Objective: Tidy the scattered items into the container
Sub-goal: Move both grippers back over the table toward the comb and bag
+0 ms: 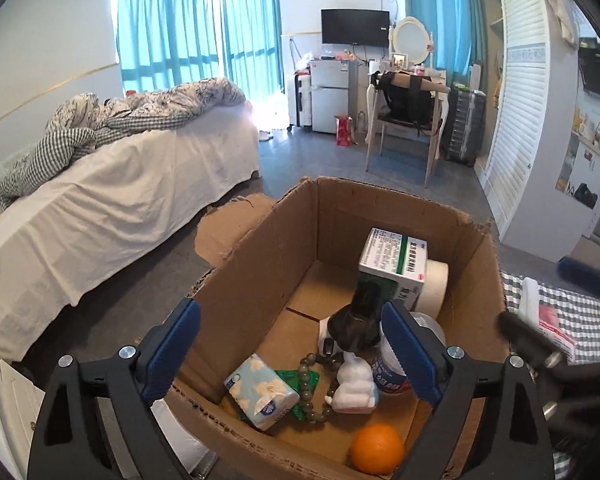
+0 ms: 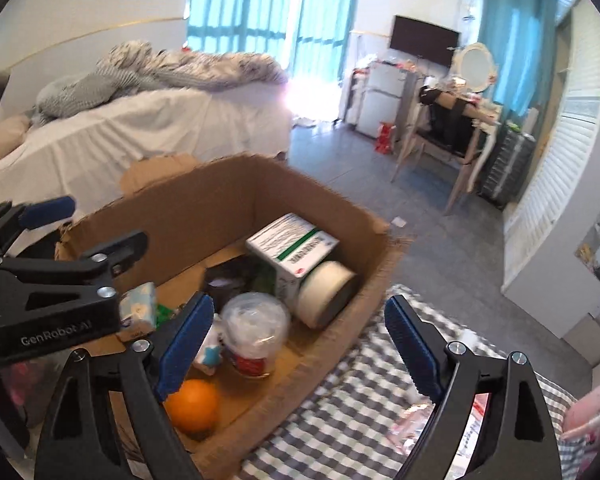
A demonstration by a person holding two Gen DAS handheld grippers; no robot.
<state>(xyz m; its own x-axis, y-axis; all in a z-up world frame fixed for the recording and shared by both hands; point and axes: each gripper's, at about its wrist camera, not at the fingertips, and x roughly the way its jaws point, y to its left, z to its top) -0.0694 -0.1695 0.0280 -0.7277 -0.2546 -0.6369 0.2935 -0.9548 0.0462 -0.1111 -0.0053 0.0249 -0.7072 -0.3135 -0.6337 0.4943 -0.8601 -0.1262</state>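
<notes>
Left wrist view: my left gripper (image 1: 296, 354) hangs wide open, empty, over the brown cardboard box (image 1: 260, 248); round orange fruit (image 1: 377, 449) at five o'clock. I'd lift straight out.

Right wrist view: my right gripper (image 2: 300, 350) gapes empty above the box rim; pink-and-white packet (image 2: 436, 416) at four o'clock on the checked cloth (image 2: 340, 408). I'd approach it low.

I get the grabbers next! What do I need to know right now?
Left gripper: open, holding nothing, over the cardboard box.
Right gripper: open, holding nothing, over the box's right edge and the checked cloth.
Already in the box: orange, tissue pack, bead string, white figurine, dark bottle, medicine carton, paper roll, clear-lidded tub.
Left: a pink-and-white packet lies on the cloth beside the box. It probably goes in next.
</notes>
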